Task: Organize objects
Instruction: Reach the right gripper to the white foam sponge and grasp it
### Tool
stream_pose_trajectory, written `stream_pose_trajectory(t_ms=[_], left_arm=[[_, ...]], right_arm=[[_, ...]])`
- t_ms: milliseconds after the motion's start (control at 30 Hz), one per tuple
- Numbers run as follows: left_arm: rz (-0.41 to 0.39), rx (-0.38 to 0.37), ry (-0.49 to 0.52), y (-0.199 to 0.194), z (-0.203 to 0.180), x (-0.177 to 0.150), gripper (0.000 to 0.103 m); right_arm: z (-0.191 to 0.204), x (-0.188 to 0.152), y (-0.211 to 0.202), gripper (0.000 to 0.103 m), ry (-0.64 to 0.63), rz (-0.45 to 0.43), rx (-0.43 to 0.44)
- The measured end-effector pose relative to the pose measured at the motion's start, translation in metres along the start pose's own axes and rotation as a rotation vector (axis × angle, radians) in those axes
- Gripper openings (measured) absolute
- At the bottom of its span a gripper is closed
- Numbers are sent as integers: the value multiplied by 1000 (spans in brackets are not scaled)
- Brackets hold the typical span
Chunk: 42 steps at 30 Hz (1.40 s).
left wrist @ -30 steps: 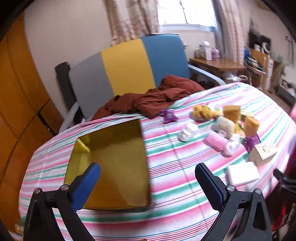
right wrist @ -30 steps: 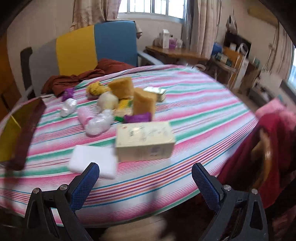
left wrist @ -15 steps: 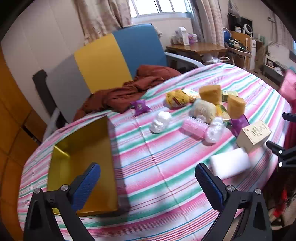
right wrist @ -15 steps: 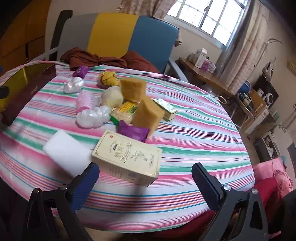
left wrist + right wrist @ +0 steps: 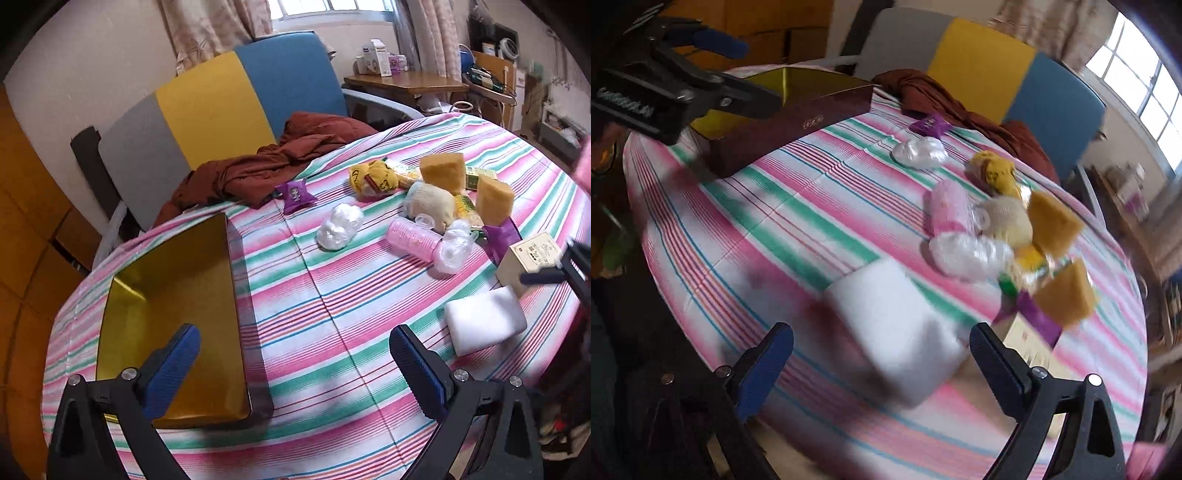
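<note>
Left gripper (image 5: pixel 293 352) gaped wide over the gold box (image 5: pixel 173 295); right gripper (image 5: pixel 881 349) gaped wide near the white sponge (image 5: pixel 894 328).

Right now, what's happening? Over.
Both grippers open, empty. Right gripper over white foam block. Gold-lined box empty. Nothing blocking.

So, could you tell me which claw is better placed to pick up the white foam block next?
The right claw, probably: it is open with the white foam block directly ahead between its fingers. The left claw, also open, hovers by the gold-lined box, with the block off to its side.
</note>
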State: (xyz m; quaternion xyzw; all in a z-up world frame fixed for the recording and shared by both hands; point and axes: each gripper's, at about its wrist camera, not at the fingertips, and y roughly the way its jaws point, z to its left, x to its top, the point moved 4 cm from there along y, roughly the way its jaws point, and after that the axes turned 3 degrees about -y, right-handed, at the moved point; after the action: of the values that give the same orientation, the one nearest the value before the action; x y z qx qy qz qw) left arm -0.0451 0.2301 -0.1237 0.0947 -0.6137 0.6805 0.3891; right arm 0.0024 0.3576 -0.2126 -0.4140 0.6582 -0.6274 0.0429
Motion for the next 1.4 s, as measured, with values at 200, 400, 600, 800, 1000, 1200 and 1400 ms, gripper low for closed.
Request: stream_pose_trajectory(t_ms=[200, 400, 600, 800, 1000, 1200, 1400], left_arm=[[11, 17, -27, 6, 13, -1, 103], [12, 27, -42, 8, 22, -1, 103], [21, 22, -56, 11, 25, 0, 103], [15, 24, -62, 10, 26, 1, 103], [17, 34, -59, 11, 26, 1, 103], [14, 35, -58, 10, 25, 1, 103], [7, 42, -53, 6, 24, 0, 103]], right_arm=[[-14, 12, 28, 98, -111, 111, 91], [-16, 4, 50, 98, -160, 215, 204], [-21, 2, 59, 98, -135, 267, 288], [-17, -3, 58, 99, -136, 272, 298], [-7, -11, 47, 89, -127, 249, 266], [-3, -17, 35, 62, -77, 205, 254], [0, -25, 27, 55, -57, 191, 234]])
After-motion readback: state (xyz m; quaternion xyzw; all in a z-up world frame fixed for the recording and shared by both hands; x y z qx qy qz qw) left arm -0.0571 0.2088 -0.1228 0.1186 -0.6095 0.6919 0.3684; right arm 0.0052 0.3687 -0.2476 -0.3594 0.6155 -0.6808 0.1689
